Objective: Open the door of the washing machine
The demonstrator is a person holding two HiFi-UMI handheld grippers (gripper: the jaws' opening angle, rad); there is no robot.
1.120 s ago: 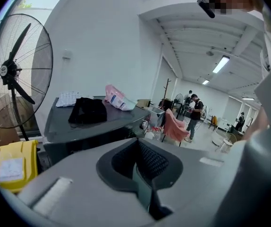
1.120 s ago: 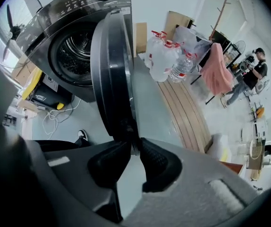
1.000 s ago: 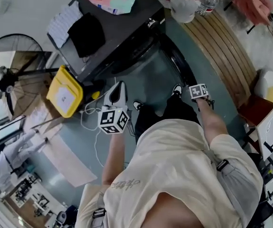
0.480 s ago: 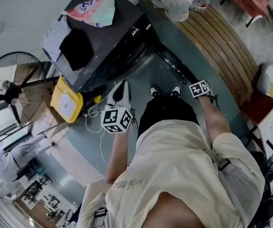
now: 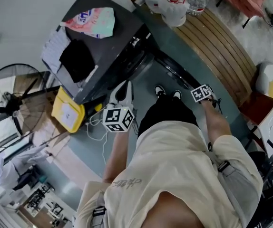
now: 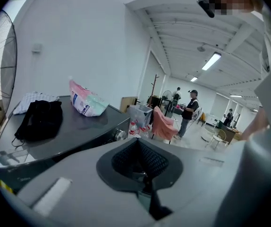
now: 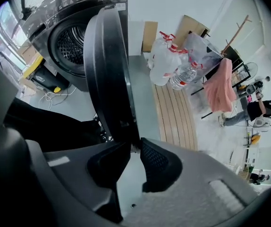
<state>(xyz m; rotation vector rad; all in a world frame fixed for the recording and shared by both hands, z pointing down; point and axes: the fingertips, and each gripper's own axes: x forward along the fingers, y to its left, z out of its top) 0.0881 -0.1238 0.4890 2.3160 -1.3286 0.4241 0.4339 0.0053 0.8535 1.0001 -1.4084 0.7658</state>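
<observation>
The dark front-loading washing machine [image 5: 103,51] stands at the upper left of the head view. Its round black door [image 7: 108,70] hangs open, and the drum [image 7: 71,44] shows behind it. My right gripper [image 7: 134,144] points down and is shut on the door's outer rim, which runs between the two pads. In the head view only its marker cube [image 5: 202,93] shows, beside the door's edge [image 5: 172,70]. My left gripper [image 6: 139,148] is shut with nothing between its pads. It hovers in front of the machine's lower left corner [image 5: 120,96], apart from it.
A pink detergent bag [image 5: 91,22] and a black cloth [image 5: 77,60] lie on the machine's top. A yellow box [image 5: 67,110] and white cables [image 5: 96,127] sit left of it, with a standing fan [image 5: 13,89] beyond. A slatted wooden platform [image 5: 217,46] carries bagged bottles [image 5: 174,4].
The door has swung further out from the machine with my right gripper on its rim. The person's feet have stepped sideways, and my left gripper has drifted a little to the right.
</observation>
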